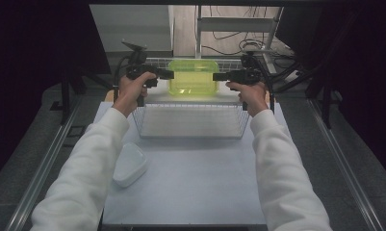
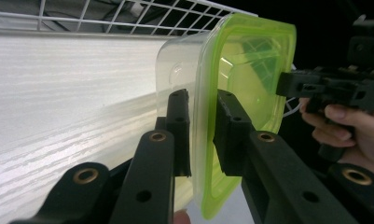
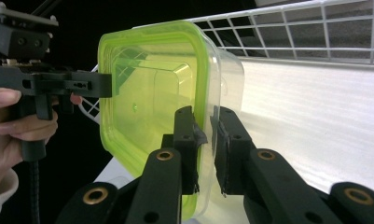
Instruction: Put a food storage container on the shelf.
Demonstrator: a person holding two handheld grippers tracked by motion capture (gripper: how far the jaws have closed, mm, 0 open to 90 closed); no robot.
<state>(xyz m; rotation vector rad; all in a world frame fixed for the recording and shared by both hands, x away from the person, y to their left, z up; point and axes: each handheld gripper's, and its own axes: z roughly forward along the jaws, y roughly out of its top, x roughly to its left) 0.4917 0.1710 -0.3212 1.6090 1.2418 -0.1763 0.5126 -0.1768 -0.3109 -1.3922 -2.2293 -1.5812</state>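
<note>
A clear plastic container with a yellow-green rim (image 1: pixel 192 77) hangs in the air above the far half of a white wire basket (image 1: pixel 147 126), its mouth facing me. My left gripper (image 1: pixel 170 74) is shut on its left edge and my right gripper (image 1: pixel 216 76) is shut on its right edge. In the left gripper view the jaws pinch the container's (image 2: pixel 250 79) rim, with my left gripper (image 2: pixel 202 133) low in the frame and the other gripper beyond. In the right gripper view my right gripper (image 3: pixel 203 140) clamps the container's (image 3: pixel 147 102) rim the same way.
A white lid (image 1: pixel 129 164) lies on the white table (image 1: pixel 195 187) at the near left, in front of the basket. Metal rails run along both table sides. Cables and a metal frame (image 1: pixel 238 29) stand behind the basket.
</note>
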